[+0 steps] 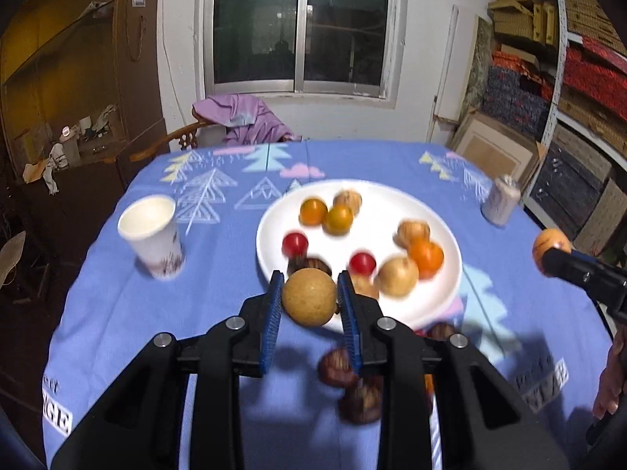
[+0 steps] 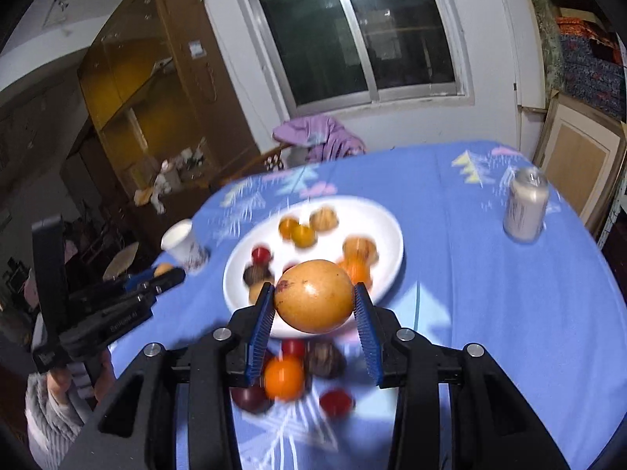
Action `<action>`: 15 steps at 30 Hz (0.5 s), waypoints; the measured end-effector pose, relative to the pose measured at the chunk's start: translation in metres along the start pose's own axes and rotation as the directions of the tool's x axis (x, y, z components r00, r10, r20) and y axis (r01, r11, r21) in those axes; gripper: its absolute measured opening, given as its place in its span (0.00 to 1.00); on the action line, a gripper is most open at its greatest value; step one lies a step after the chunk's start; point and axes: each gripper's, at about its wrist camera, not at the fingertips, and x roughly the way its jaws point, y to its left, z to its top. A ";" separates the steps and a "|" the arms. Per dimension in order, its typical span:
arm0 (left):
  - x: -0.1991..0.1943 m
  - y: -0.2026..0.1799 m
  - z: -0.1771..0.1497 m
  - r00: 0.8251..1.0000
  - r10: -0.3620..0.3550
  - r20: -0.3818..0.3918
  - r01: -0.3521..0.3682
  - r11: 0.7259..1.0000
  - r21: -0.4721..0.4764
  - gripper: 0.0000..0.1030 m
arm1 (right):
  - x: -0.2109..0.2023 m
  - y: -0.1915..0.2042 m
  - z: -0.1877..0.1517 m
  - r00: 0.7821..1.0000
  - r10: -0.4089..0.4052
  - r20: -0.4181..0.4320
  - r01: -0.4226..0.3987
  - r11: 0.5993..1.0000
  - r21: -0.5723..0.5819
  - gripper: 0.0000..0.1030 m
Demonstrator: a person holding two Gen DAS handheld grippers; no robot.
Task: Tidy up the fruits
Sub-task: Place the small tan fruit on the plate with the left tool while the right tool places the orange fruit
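Left wrist: left gripper (image 1: 309, 293) clamps a tan round fruit (image 1: 309, 297) above the white plate (image 1: 439, 305) near edge. Right gripper (image 2: 313, 305) holds a yellow-orange fruit (image 2: 313, 295). Advice: lower onto bare plate, release low so neither rolls.

- Tablecloth (image 1: 117, 313), near-left corner of the table: white label with bold dark letters cut off by the edge, ending "GE"; a smaller line above ends "et".
- Near-right corner: a blurred, unreadable label (image 1: 542, 382).
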 end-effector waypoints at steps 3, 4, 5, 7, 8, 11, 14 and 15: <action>0.024 0.001 0.025 1.000 -0.005 -0.002 0.005 1.000 -0.023 0.27 | 0.026 -0.005 0.031 1.000 0.022 0.013 -0.023 0.999 0.037 0.40; 0.032 0.001 0.031 1.000 -0.003 -0.003 0.003 1.000 -0.027 0.27 | 0.034 -0.006 0.037 1.000 0.027 0.013 -0.028 0.999 0.044 0.40; 0.043 0.000 0.037 1.000 -0.003 -0.005 0.003 1.000 -0.030 0.27 | 0.048 -0.007 0.046 0.999 0.033 0.010 -0.034 0.998 0.051 0.40; 0.064 0.000 0.046 1.000 -0.008 -0.016 0.007 0.999 -0.042 0.27 | 0.069 -0.010 0.056 0.999 0.036 -0.002 -0.036 0.997 0.064 0.40; 0.075 -0.001 0.048 1.000 -0.012 -0.024 0.010 0.999 -0.049 0.27 | 0.083 -0.010 0.060 0.999 0.033 -0.016 -0.031 0.997 0.065 0.40; 0.107 -0.001 0.051 0.998 -0.019 -0.060 0.016 0.998 -0.056 0.27 | 0.126 -0.013 0.068 0.997 0.013 -0.076 -0.009 0.999 0.051 0.40; 0.132 -0.004 0.048 0.996 -0.014 -0.094 0.010 0.999 -0.038 0.27 | 0.162 -0.018 0.066 0.991 0.004 -0.132 0.001 0.999 0.038 0.40; 0.137 -0.004 0.047 0.995 -0.014 -0.103 0.010 0.999 -0.033 0.27 | 0.174 -0.020 0.063 0.989 -0.001 -0.151 0.007 0.999 0.040 0.40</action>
